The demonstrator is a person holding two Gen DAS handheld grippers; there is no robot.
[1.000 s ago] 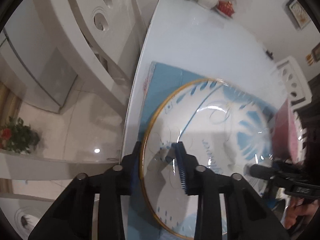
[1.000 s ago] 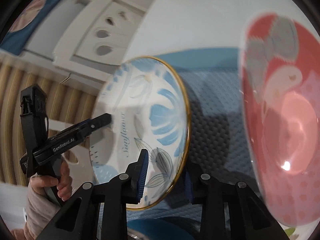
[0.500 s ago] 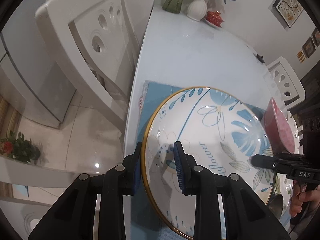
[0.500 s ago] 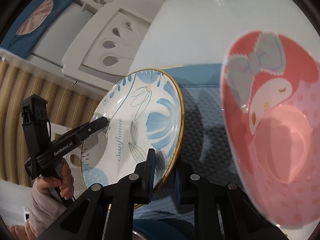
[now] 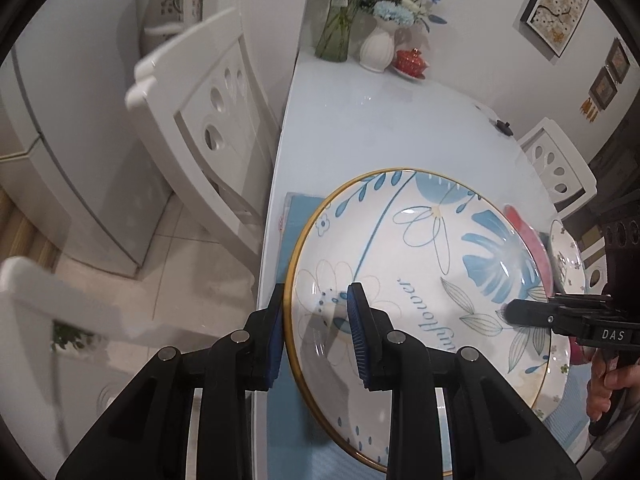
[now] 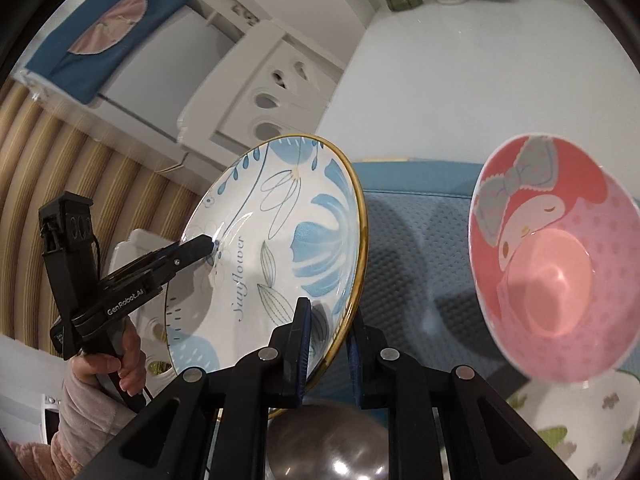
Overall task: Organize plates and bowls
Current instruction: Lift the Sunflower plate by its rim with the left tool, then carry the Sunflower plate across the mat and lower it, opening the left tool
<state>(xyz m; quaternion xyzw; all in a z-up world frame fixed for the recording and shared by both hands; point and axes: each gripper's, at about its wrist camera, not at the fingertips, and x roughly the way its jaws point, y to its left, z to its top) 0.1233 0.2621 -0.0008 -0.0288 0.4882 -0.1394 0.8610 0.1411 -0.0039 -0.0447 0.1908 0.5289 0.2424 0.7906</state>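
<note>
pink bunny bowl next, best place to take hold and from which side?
Pinch the rim of the pink bunny bowl, one finger inside and one outside the wall. It stands tilted on the blue mat with its opening facing the right tongs, so the near upper rim looks freest, probably from above. Both tongs are shut on the sunflower plate, the left tongs on its opposite edge; one must let go first.

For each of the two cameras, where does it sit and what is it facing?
Left wrist: sits on the left gripper, faces along the table over the plate; the right gripper shows.
Right wrist: sits on the right gripper, faces the plate and pink bowl; the left gripper shows.
Shared: plate, both grippers.
</note>
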